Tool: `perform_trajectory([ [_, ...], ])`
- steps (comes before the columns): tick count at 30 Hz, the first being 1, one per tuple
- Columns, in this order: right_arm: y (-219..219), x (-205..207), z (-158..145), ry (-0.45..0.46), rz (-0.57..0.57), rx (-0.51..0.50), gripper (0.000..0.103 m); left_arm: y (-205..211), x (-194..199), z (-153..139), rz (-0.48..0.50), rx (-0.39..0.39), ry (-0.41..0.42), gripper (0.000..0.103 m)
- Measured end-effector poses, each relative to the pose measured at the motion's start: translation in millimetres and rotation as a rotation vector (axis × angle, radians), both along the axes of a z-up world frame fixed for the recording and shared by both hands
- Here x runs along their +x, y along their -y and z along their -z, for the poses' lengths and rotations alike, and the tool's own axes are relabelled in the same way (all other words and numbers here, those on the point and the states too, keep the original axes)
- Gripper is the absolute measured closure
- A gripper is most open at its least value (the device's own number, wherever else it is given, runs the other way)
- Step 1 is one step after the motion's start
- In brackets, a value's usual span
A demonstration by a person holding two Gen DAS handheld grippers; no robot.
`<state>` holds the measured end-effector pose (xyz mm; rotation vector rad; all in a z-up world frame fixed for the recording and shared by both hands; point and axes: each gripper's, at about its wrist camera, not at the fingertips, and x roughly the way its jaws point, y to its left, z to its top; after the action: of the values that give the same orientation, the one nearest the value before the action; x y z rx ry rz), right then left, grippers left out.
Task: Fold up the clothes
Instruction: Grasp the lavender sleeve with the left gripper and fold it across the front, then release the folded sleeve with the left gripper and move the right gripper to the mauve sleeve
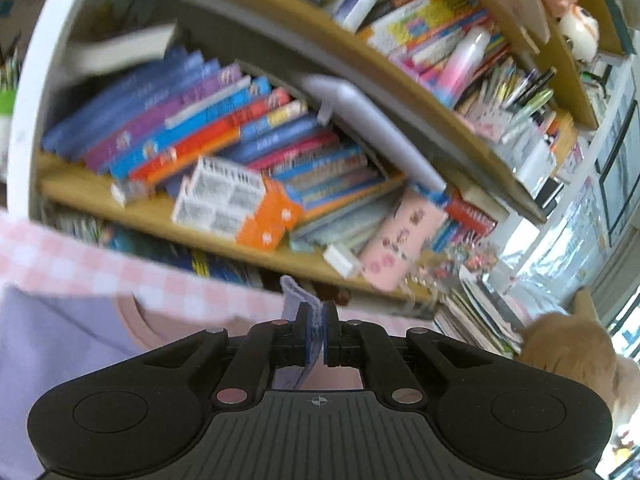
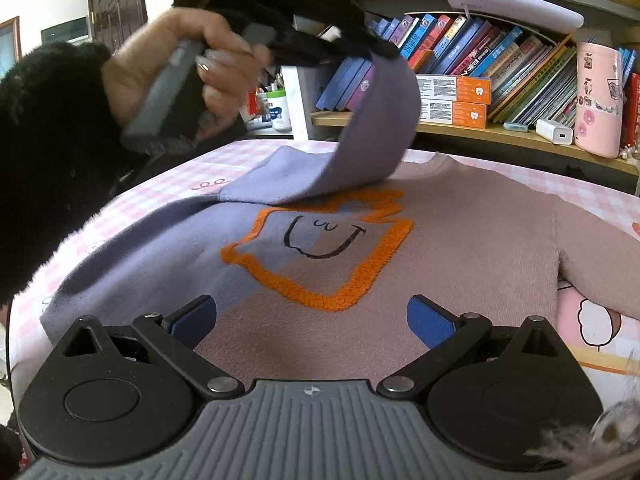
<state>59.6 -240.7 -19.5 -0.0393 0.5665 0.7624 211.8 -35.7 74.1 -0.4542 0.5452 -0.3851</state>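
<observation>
Lilac-and-mauve knit sweater flat on pink-checked desk | left gripper fingers pinching lilac sleeve, lifted | right gripper fingers spread, idle | advice: lay sleeve straight across chest, smooth.

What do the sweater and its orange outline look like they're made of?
Sweater: seemingly a soft fine knit, matte, since the sleeve bends smoothly in the left gripper. Orange outline: probably raised, fuzzy chenille-type yarn; it stands proud with a tufted edge.
</observation>
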Motion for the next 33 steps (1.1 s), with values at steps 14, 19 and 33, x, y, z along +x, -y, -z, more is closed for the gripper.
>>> perform_trajectory([
  [14,-0.1,0.5,-0.7,-0.004,0.003,0.004,0.0,-59.9,-99.7,0.4,-0.118,0.434,0.05,0.049],
  [19,0.0,1.2,-0.8,-0.005,0.011,0.004,0.0,-90.3,-149.3,39.2,-0.22,0.532,-0.093,0.036],
  [33,39.4,-34.8,-12.3,-0.008,0.28,-0.092,0.013,-129.7,-206.0,77.0,-0.189,0.434,-0.09,0.064],
])
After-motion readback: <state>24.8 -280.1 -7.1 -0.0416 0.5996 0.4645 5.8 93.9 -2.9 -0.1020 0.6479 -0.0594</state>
